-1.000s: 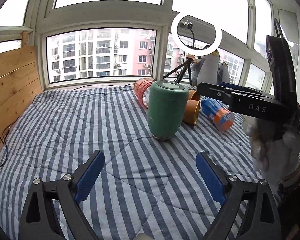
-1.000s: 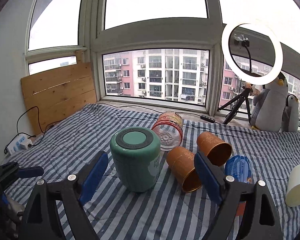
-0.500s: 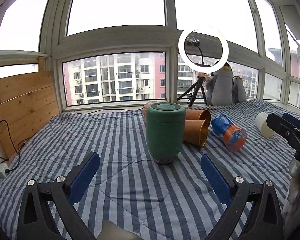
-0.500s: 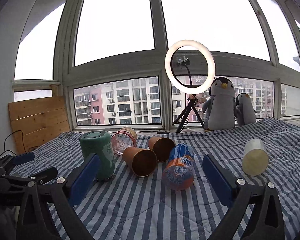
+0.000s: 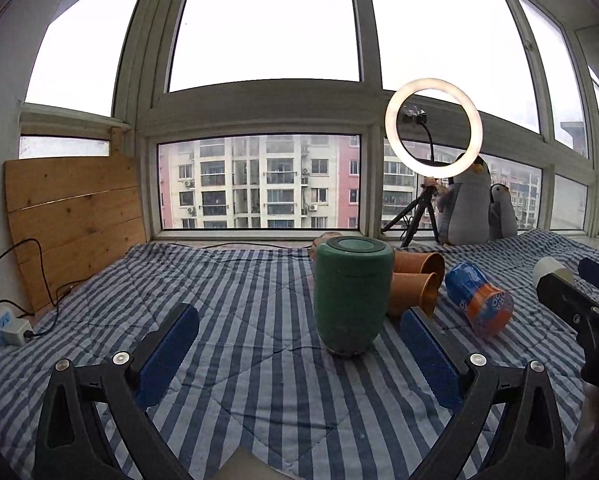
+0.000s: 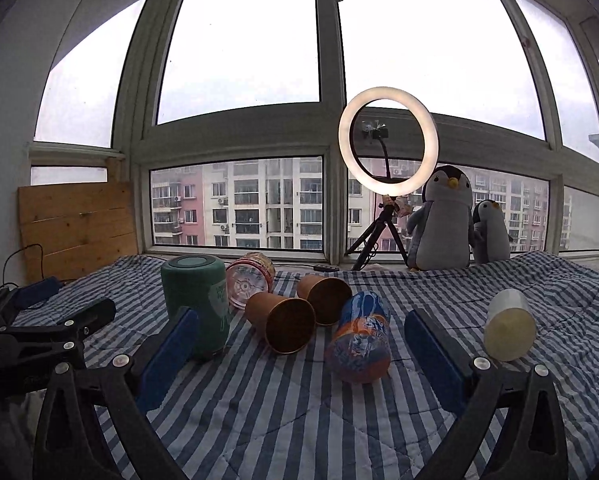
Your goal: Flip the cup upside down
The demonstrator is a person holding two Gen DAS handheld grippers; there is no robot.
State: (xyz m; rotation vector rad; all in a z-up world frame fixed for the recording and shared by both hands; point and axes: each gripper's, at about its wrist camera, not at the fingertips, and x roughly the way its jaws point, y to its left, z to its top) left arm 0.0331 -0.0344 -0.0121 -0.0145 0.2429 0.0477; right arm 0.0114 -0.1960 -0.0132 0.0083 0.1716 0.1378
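Note:
A green cup stands mouth-down on the striped blanket, its flat base up; it also shows in the right wrist view. My left gripper is open and empty, a short way in front of the cup. My right gripper is open and empty, low over the blanket to the right of the cup. Each gripper shows at the edge of the other's view.
Two brown cups, a clear cup, a blue-orange cup and a white cup lie on their sides. A ring light on a tripod and plush penguins stand by the window. A wooden board leans at left.
Both grippers have pulled back from the green cup and levelled out toward the window. The cup stands where it was. Both stay open.

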